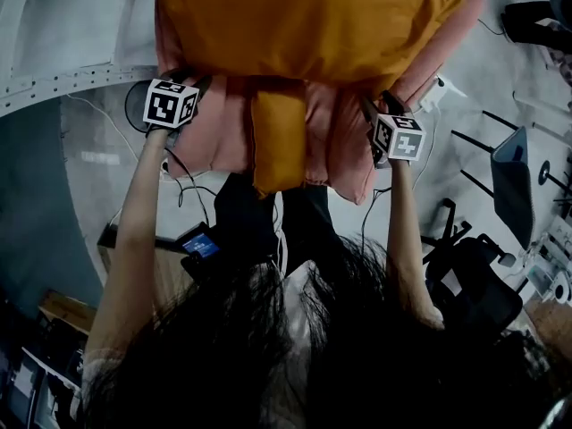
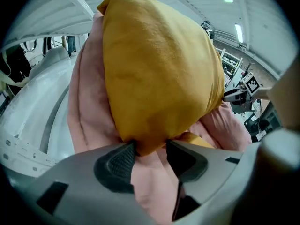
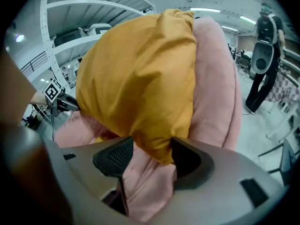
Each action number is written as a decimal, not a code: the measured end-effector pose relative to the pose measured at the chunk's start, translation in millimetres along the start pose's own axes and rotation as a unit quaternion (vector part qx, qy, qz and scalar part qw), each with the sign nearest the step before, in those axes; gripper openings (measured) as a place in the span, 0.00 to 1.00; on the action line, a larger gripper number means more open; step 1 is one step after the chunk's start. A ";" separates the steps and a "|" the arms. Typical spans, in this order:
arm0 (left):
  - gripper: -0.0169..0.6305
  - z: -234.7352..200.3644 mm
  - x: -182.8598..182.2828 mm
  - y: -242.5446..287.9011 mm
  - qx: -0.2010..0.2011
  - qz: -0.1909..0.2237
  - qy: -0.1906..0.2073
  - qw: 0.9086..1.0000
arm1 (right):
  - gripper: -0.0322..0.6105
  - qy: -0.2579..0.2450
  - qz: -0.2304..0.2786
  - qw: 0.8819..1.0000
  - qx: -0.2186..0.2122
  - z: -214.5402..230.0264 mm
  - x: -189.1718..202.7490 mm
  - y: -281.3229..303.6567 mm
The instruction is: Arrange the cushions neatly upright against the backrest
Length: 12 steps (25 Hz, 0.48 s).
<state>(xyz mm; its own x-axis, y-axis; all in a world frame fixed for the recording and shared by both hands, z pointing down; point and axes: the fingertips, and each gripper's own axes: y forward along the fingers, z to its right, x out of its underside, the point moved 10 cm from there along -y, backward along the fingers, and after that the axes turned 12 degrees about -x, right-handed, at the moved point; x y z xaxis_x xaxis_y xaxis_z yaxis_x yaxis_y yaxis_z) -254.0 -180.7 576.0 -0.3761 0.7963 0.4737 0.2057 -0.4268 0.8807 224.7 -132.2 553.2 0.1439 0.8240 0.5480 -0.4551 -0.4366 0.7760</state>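
Both grippers are levelling the mustard-yellow fabric cushion (image 1: 304,16).
Left gripper (image 2: 149,149) is pinching one corner; right gripper (image 3: 151,149) jaws are gaping around the other.

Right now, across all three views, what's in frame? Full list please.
orange cushion: one, orange, over the pink cushion
pink cushion: one, pink, behind the orange one
orange strip: one, orange, hanging below both; maybe another cushion
office chair: one, black, lower right
cables: several, dark, left of centre
riveted panel: one, white, upper left
left gripper: one, grey, shut on the orange cushion's corner
right gripper: one, grey, orange corner between jaws, grip unclear
arms: two, bare, behind the grippers
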 end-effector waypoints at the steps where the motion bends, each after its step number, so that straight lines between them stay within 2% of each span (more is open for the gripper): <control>1: 0.36 2.0 -2.3 1.2 -0.004 0.005 0.004 1.000 | 0.46 -0.008 -0.004 1.000 0.005 1.2 -2.6 4.0; 2: 0.36 4.0 -4.1 2.5 -0.007 0.010 0.008 1.000 | 0.46 -0.013 -0.006 1.000 0.009 1.8 -5.2 7.1; 4: 0.35 7.9 -6.2 5.3 -0.012 0.024 0.015 1.000 | 0.39 -0.017 -0.004 1.000 0.014 4.4 -7.7 12.7; 7: 0.26 14.7 -11.5 9.8 -0.023 0.037 0.032 0.999 | 0.29 -0.023 0.000 1.000 0.000 9.2 -10.1 20.7; 12: 0.16 30.1 -27.2 14.5 -0.047 0.026 0.079 0.995 | 0.20 0.009 0.010 1.000 -0.027 -0.9 -17.2 34.6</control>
<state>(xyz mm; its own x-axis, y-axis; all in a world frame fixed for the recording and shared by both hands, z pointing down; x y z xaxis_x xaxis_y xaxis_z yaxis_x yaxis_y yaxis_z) -213.6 -195.7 575.8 -0.5064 0.6979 0.5064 0.1454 -0.5097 0.8479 205.6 -161.1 570.4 0.1183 0.8219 0.5573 -0.5052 -0.4333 0.7463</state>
